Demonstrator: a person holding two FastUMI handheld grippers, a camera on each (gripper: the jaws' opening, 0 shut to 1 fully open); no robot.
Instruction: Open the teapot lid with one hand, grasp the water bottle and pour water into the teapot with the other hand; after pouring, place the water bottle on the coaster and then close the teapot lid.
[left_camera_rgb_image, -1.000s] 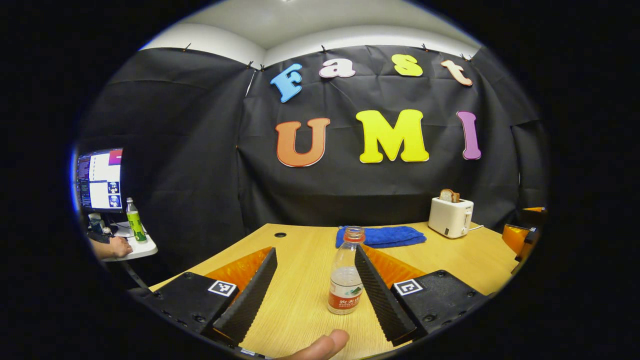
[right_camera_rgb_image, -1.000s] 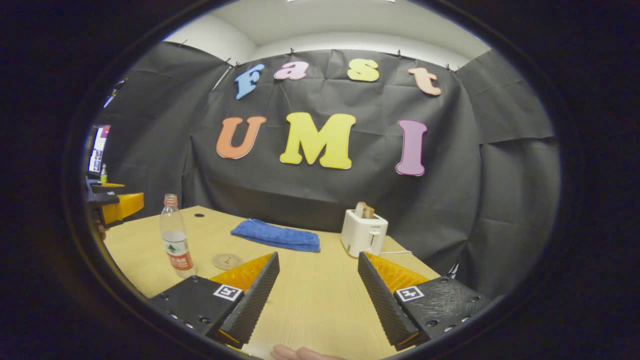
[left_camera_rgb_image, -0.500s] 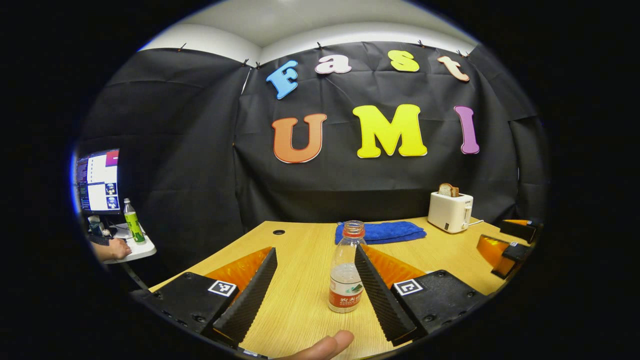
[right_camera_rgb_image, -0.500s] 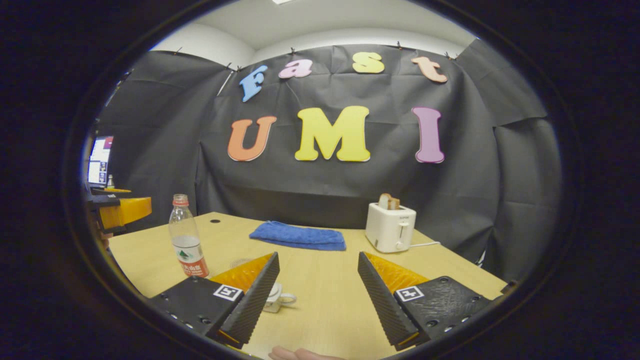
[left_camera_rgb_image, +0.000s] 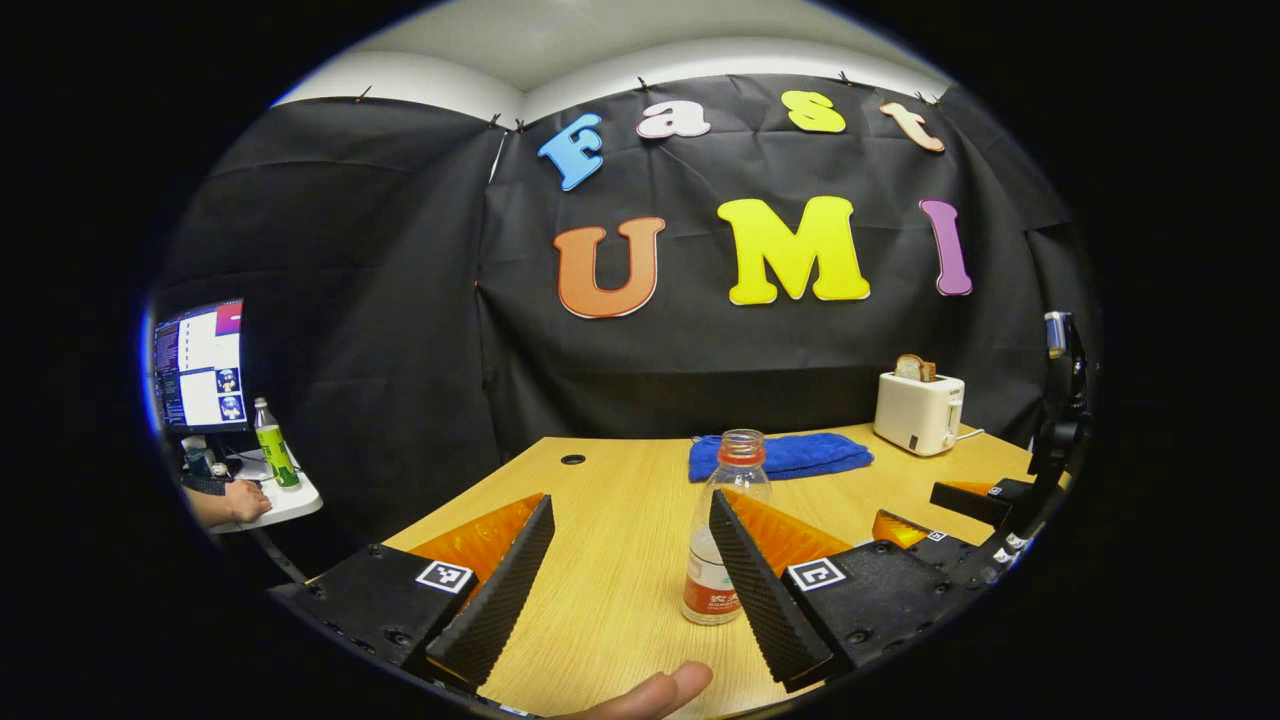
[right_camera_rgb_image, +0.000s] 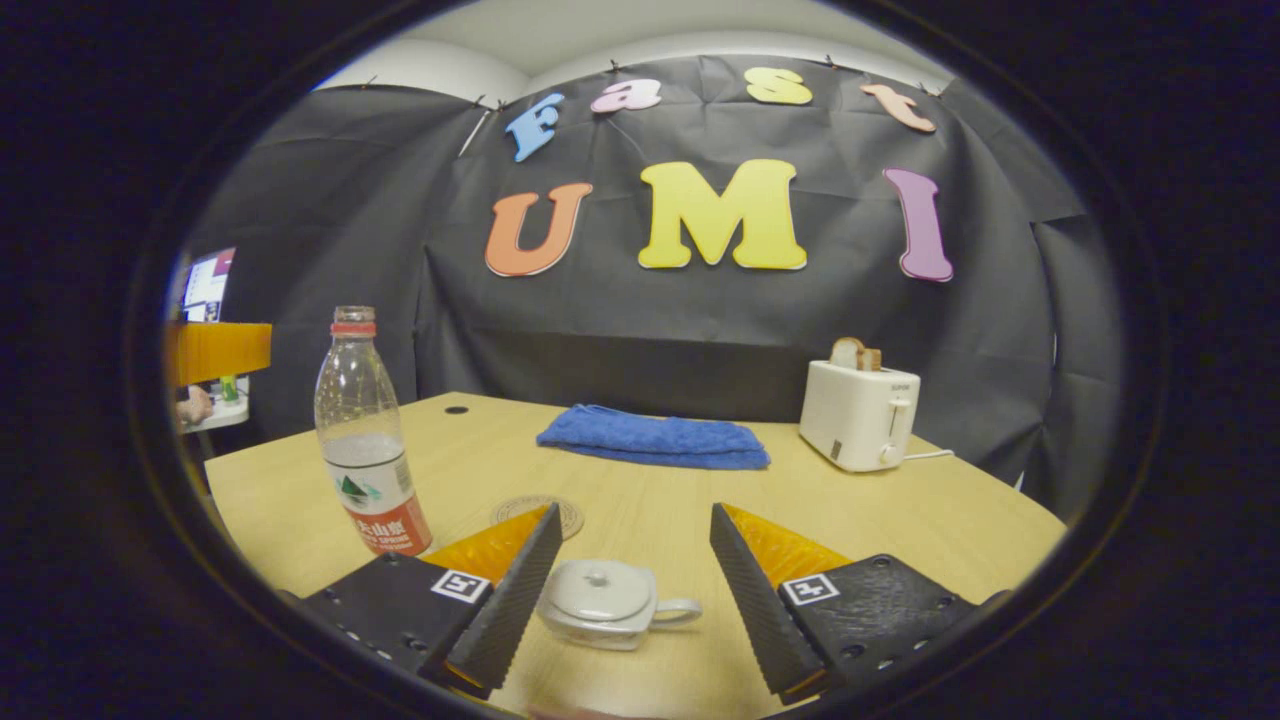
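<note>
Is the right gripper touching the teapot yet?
Apart. In the right gripper view, the teapot sits between the open fingers of the right gripper, with bare table visible on both sides.

one bottle (right_camera_rgb_image: 365, 440), one teapot (right_camera_rgb_image: 600, 600)

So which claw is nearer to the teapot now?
The right claw: the teapot sits on the table between its open fingers. The left claw is aimed at the water bottle instead.

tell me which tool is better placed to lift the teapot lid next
Right. The right tool hangs open with the teapot, lid still on, between its fingers. The left tool faces the water bottle instead.
</note>
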